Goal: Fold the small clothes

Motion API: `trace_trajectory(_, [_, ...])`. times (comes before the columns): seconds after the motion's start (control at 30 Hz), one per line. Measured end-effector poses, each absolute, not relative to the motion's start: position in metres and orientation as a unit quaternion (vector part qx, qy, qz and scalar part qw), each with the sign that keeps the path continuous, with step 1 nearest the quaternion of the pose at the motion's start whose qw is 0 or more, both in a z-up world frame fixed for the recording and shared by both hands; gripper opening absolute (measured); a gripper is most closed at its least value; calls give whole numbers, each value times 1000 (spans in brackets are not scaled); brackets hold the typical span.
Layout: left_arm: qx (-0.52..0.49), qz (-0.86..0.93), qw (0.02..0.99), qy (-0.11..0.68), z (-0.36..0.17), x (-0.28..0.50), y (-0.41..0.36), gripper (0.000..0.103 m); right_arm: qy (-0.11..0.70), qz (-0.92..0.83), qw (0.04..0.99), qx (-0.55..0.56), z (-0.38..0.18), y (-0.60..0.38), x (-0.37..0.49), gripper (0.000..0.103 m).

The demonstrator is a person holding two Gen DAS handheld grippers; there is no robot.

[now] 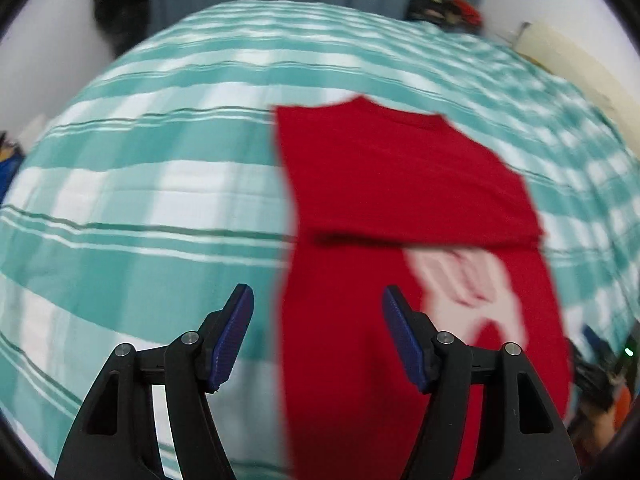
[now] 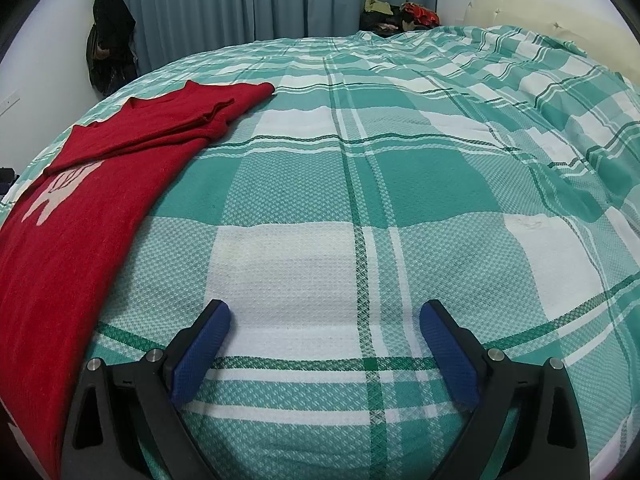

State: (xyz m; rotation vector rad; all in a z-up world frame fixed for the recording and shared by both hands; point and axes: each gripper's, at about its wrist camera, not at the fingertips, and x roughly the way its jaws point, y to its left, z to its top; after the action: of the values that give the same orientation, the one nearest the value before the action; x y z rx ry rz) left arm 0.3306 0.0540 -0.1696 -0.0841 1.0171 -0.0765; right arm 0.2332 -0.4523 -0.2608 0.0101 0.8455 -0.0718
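A red knit sweater [image 1: 404,184] with a pale pink figure on its front lies flat on the green-and-white plaid bedspread [image 1: 140,200]. Its upper part is folded down over the body, and a dark crease runs across it. My left gripper [image 1: 318,300] hovers above the sweater's left edge, open, with nothing between its blue pads; this view is blurred. In the right wrist view the same sweater [image 2: 80,208] lies along the left side. My right gripper [image 2: 325,320] stands open over bare bedspread [image 2: 400,160], to the right of the sweater and apart from it.
Grey curtains [image 2: 260,0] hang behind the bed. A dark garment [image 2: 110,32] hangs on the wall at the left. A heap of clothes [image 2: 400,14] sits at the far corner, beside a cream headboard [image 2: 540,12]. Dark clutter [image 1: 600,380] lies past the bed's right edge.
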Motion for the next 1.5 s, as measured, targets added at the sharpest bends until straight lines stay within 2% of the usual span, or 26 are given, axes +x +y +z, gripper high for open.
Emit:
trace_trajectory(0.07, [1,-42,875,483,-178,340,48,69,410,-36,912,4,-261,-452,233,95])
trace_trajectory(0.23, [170,-24,864,474,-219,365,0,79,408,-36,912,4,-261,-451,234,95])
trace_trajectory(0.27, [175,-14,866,469,-222,368,2,69,408,-36,912,4,-261,-451,234,95])
trace_trajectory(0.3, [154,-3,873,463,-222,371,11,51,408,-36,912,4,-261,-451,234,95])
trace_trajectory(0.33, [121,2,877,465,-219,369,27,10,409,-36,912,3,-261,-451,234,95])
trace_trajectory(0.37, [46,0,881,472,-217,370,50,9,409,-36,912,3,-261,-451,234,95])
trace_trajectory(0.43, [2,26,887,462,-216,363,72,7,408,-36,912,3,-261,-451,234,95])
trace_trajectory(0.53, [-19,33,885,464,-223,356,81,8,408,-36,912,2,-262,-452,234,96])
trace_trajectory(0.6, [-6,38,882,469,-224,356,74,15,407,-37,913,2,-262,-451,234,96])
trace_trajectory(0.63, [7,40,880,473,-224,355,69,26,407,-36,913,2,-261,-452,234,96])
trace_trajectory(0.67, [21,43,878,476,-223,353,66,49,407,-36,912,2,-262,-451,234,97])
trace_trajectory(0.7, [29,47,876,479,-221,352,64,63,407,-36,913,2,-262,-451,234,97])
trace_trajectory(0.73, [28,49,875,480,-217,348,67,85,407,-36,913,2,-262,-451,234,96])
trace_trajectory(0.83, [-44,24,889,454,-194,326,95,85,407,-36,913,2,-262,-451,234,97])
trace_trajectory(0.9, [-98,18,895,435,-179,324,118,81,407,-36,913,1,-262,-451,234,96])
trace_trajectory(0.97, [-156,0,892,425,-168,340,138,73,406,-37,913,1,-262,-451,234,97])
trace_trajectory(1.03, [-197,-43,867,455,-172,374,144,73,405,-37,913,0,-261,-451,235,97])
trace_trajectory(1.07, [-204,-58,857,470,-176,388,142,69,405,-37,914,0,-262,-450,235,97])
trace_trajectory(1.13, [-183,-62,842,504,-190,422,133,67,405,-39,914,-1,-262,-450,235,97])
trace_trajectory(1.2, [-157,-40,834,528,-206,449,124,54,404,-39,914,-1,-262,-449,234,97])
trace_trajectory(1.23, [-156,-47,828,537,-214,461,118,13,404,-39,914,-2,-262,-449,234,97])
trace_trajectory(1.27, [-143,-52,828,540,-217,466,113,5,404,-39,914,-2,-262,-449,235,97])
trace_trajectory(1.37, [-18,-5,854,520,-221,471,93,4,404,-39,914,-2,-262,-449,235,97])
trace_trajectory(1.4, [-9,9,852,523,-226,471,94,5,404,-39,914,-2,-262,-449,235,97])
trace_trajectory(1.43, [-9,16,856,517,-226,470,96,10,404,-40,914,-2,-263,-450,235,97])
trace_trajectory(1.5, [-34,34,858,511,-219,464,103,33,405,-40,913,-2,-263,-450,236,97])
